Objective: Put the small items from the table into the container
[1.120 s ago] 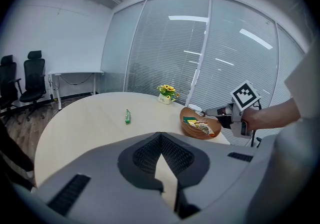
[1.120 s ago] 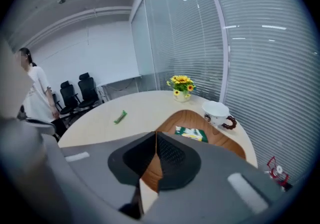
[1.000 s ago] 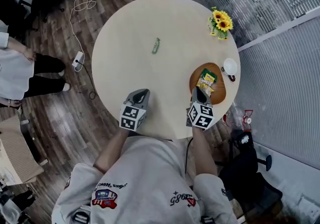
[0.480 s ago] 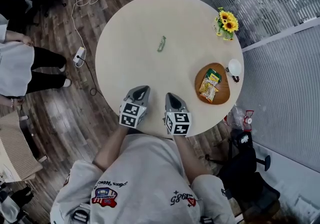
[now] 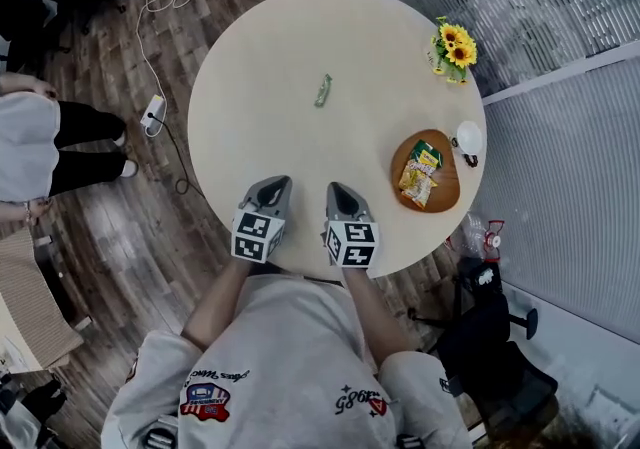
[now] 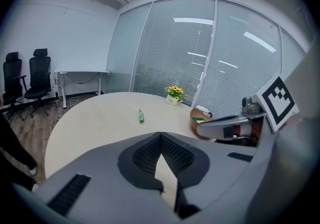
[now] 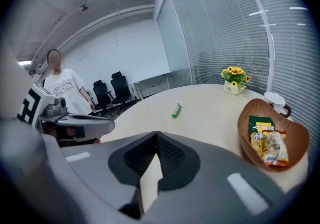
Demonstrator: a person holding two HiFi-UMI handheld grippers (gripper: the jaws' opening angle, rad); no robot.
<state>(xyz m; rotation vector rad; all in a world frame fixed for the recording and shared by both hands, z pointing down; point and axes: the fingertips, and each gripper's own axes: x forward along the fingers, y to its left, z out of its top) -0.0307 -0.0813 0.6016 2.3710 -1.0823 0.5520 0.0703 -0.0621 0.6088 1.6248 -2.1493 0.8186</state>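
A small green packet (image 5: 322, 89) lies alone near the middle of the round table (image 5: 260, 67); it also shows in the left gripper view (image 6: 141, 115) and the right gripper view (image 7: 176, 110). The wooden bowl (image 5: 446, 185) at the table's right holds a yellow snack packet (image 5: 415, 180) and a green one (image 5: 427, 152); the right gripper view also shows the bowl (image 7: 296, 137). My left gripper (image 5: 274, 183) and right gripper (image 5: 339, 188) hover side by side over the near table edge. Both are shut and empty (image 6: 160, 134) (image 7: 156, 133).
A sunflower pot (image 5: 452, 47) stands at the far right rim, a white cup (image 5: 467, 137) just beyond the bowl. A person (image 5: 30, 142) stands left of the table. A power strip (image 5: 155, 117) and cable lie on the wooden floor. Glass walls with blinds run along the right.
My right gripper has swung left from over the bowl to beside the left gripper at the near edge. The left gripper has shifted slightly left.
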